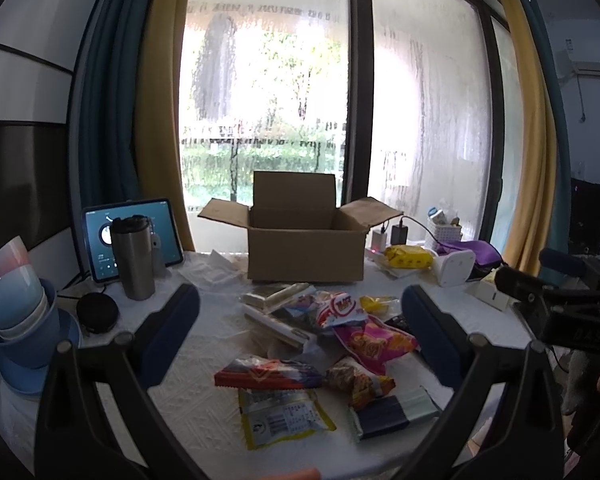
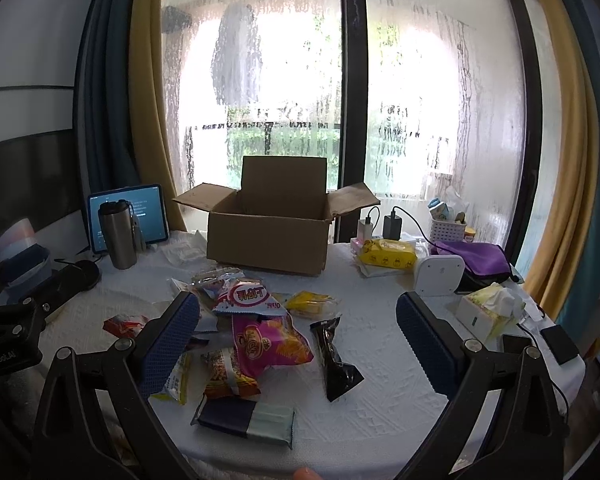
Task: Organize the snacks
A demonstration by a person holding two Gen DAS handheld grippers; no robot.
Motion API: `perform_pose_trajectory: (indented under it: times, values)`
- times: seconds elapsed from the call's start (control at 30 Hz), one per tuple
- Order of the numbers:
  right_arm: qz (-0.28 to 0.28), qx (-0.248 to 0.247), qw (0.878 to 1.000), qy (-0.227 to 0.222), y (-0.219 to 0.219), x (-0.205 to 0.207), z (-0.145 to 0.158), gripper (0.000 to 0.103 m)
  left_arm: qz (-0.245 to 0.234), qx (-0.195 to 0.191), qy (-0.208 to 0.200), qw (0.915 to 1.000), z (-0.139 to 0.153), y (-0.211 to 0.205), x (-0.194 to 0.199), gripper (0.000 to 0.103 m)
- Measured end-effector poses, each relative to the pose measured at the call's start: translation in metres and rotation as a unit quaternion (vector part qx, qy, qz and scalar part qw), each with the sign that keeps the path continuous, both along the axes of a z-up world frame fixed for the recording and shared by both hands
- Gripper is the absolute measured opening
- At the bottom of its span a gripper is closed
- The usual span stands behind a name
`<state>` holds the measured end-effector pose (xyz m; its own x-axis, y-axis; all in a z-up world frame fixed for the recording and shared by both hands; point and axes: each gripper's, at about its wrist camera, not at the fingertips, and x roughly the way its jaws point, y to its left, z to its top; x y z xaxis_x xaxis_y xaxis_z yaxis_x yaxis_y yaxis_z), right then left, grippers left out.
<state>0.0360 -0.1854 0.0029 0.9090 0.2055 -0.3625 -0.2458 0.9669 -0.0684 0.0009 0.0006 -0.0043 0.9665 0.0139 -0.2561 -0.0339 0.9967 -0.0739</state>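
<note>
A heap of snack packets (image 1: 324,344) is spread over the near middle of a white-covered table (image 2: 380,360), and an open cardboard box (image 1: 304,240) is set just behind it toward the far edge, its flaps folded outward. The left gripper (image 1: 300,332) is held above the near side of the heap with its jaws spread wide and nothing between them; the right gripper (image 2: 298,332) is likewise held over the packets, jaws released and empty. Within the heap, a pink bag (image 2: 266,344) is seen at the middle, a red-and-white packet (image 2: 246,298) behind it, a small yellow packet (image 2: 312,304) to the right of that, and a black wrapper (image 2: 334,356) lying apart on the right. Nearest the table edge a dark blue and pale green pack (image 2: 246,418) is laid flat, and a red-and-blue bar (image 1: 268,374) is seen on the left. On the far left a steel tumbler (image 1: 132,256) is stood in front of a lit tablet (image 1: 96,240), with stacked blue bowls (image 1: 16,308) nearer. On the far right a yellow wipes pack (image 2: 386,254), a purple cloth (image 2: 472,258) and a tissue box (image 2: 488,312) are placed.
</note>
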Motion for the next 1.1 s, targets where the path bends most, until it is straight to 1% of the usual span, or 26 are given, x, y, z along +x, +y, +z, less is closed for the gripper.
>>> perform_pose_trajectory:
  times: [0.17, 1.1]
  values:
    - [-0.001, 0.000, 1.000, 0.002, -0.0001, 0.0010, -0.0004, 0.101, 0.002, -0.001, 0.004, 1.0000, -0.0020, 0.0014, 0.0029, 0.102]
    - [-0.001, 0.000, 1.000, 0.003, -0.0009, 0.0017, -0.0013, 0.101, -0.003, 0.003, 0.001, 1.0000, -0.0031, -0.0022, 0.0006, 0.102]
